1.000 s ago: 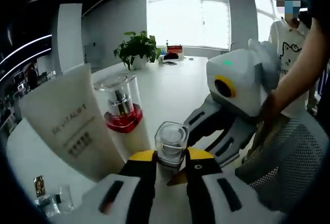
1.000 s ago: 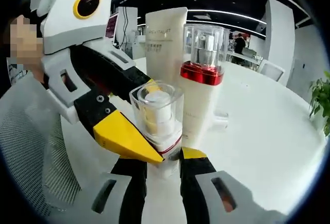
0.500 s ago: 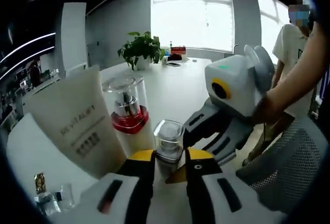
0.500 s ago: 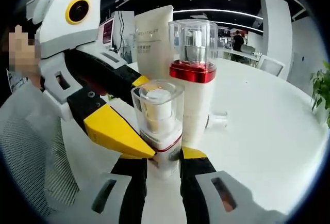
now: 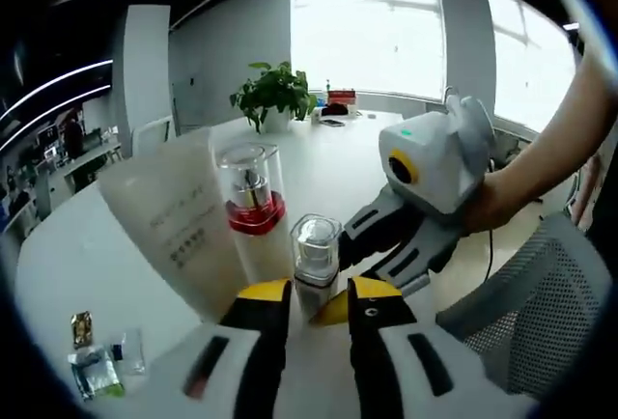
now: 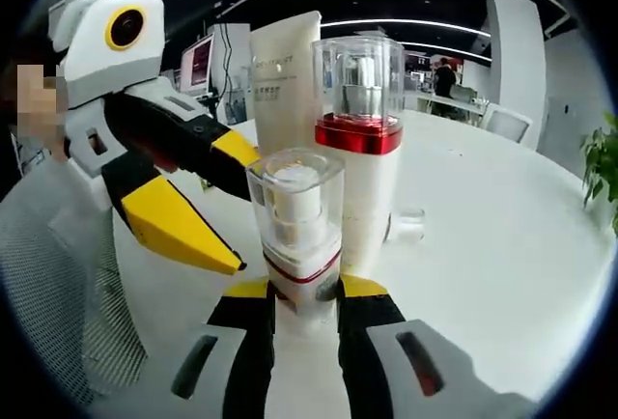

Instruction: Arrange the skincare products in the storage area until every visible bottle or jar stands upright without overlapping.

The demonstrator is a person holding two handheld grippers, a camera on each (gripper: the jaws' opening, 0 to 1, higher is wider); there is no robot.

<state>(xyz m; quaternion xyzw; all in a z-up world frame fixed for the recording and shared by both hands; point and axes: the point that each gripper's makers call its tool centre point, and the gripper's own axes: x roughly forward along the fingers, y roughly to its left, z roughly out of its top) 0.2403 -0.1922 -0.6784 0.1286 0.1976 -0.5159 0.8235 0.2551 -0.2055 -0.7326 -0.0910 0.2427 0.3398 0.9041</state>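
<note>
A small bottle [image 6: 301, 236] with a clear square cap and a red band low on its body stands upright on the white desk [image 6: 502, 245], its long axis vertical and the cap pointing up. The right gripper [image 6: 301, 295] has its yellow-tipped jaws on either side of the bottle's base, pressed against it, so it has hold of the bottle low down. In the left gripper view the same small bottle [image 5: 315, 263] stands just beyond the left gripper [image 5: 317, 301], whose jaws are parted with the bottle foot in the gap between the tips; whether they touch it cannot be told. In the right gripper view those jaws stand spread, clear of the bottle's side.

Just behind the small bottle stands a taller white pump bottle [image 6: 359, 158] with a red collar and clear cap, upright too. Beside that, a white tube [image 6: 282, 76] stands on end, its printed face toward the right gripper. A few small sachets [image 5: 97, 366] lie flat on the desk near its edge. A potted plant [image 5: 275, 96] sits at the desk's far end, under the windows.
</note>
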